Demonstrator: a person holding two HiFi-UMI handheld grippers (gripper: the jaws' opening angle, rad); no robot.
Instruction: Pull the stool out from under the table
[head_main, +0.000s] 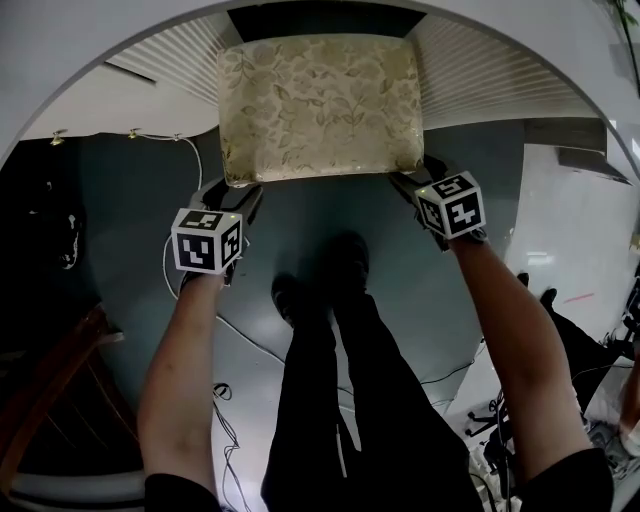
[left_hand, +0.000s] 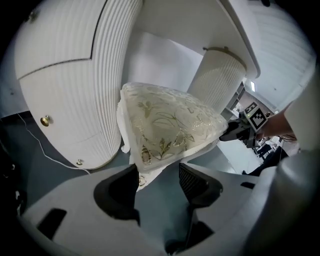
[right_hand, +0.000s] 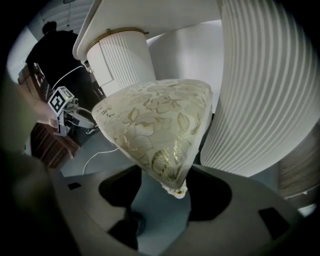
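The stool (head_main: 320, 105) has a cream cushion with a gold leaf pattern and stands on the dark floor, its far edge under the white table (head_main: 90, 45). My left gripper (head_main: 244, 194) is at the cushion's near left corner (left_hand: 145, 160). That corner lies between the jaws, and a gap shows beside the right pad (left_hand: 192, 181); the gripper (left_hand: 160, 179) is open. My right gripper (head_main: 408, 181) is at the near right corner (right_hand: 175, 175). That corner hangs between its spread jaws with floor showing on both sides, so this gripper (right_hand: 170, 186) is open too.
Ribbed white table pedestals (left_hand: 75, 100) (right_hand: 265, 90) flank the stool on both sides. A white cable (head_main: 176, 140) runs over the floor at the left. The person's legs and shoes (head_main: 330, 290) stand just behind the grippers. Dark wooden furniture (head_main: 50, 390) is at the lower left.
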